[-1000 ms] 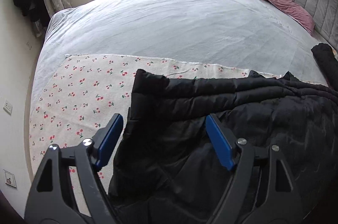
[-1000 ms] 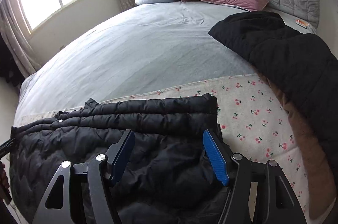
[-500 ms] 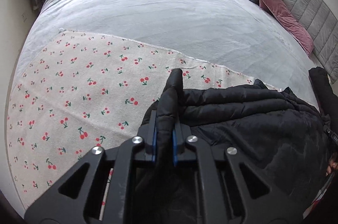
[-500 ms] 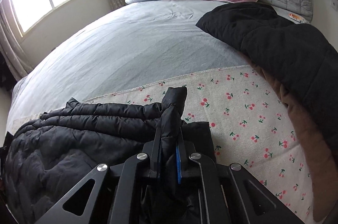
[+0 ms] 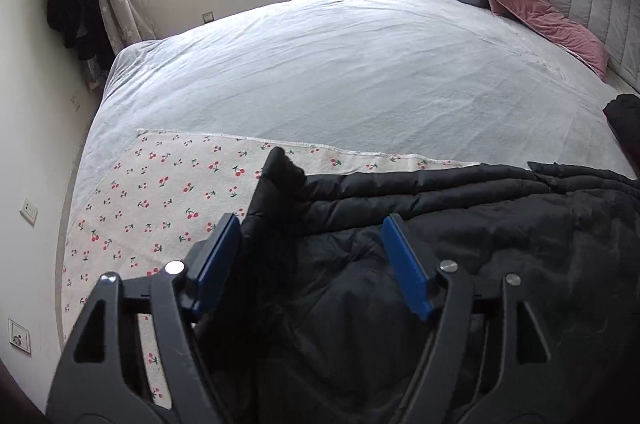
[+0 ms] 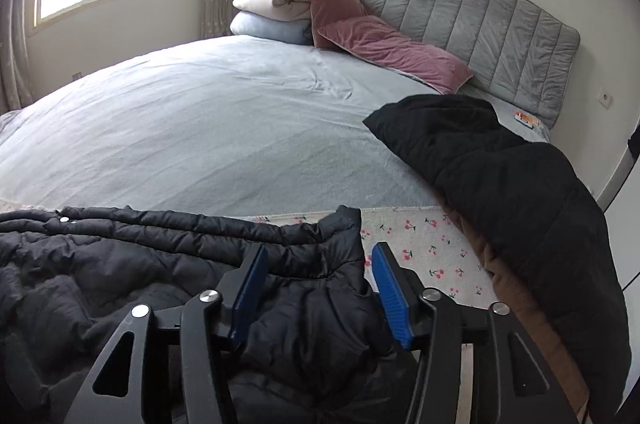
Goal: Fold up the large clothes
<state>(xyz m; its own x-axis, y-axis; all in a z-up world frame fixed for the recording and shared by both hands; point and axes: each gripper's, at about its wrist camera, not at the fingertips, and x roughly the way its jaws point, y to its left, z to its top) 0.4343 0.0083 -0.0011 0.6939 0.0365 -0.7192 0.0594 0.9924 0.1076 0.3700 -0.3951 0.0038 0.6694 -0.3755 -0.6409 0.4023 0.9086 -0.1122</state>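
Nearest, the left gripper (image 5: 310, 264) and right gripper (image 6: 316, 290) hover with jaws spread wide, gripping nothing, over a black quilted jacket (image 5: 460, 244) lying on a cherry-print cloth (image 5: 160, 183); beyond, grey bed (image 5: 340, 63), pillows (image 6: 380, 39), headboard (image 6: 480, 19).

Pink pillows (image 6: 394, 53) lean against grey headboard (image 6: 480, 35).

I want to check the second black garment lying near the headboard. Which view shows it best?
The right wrist view: the second black garment spreads across its right side, over a brown layer. The left wrist view catches only a dark sliver at its right edge.
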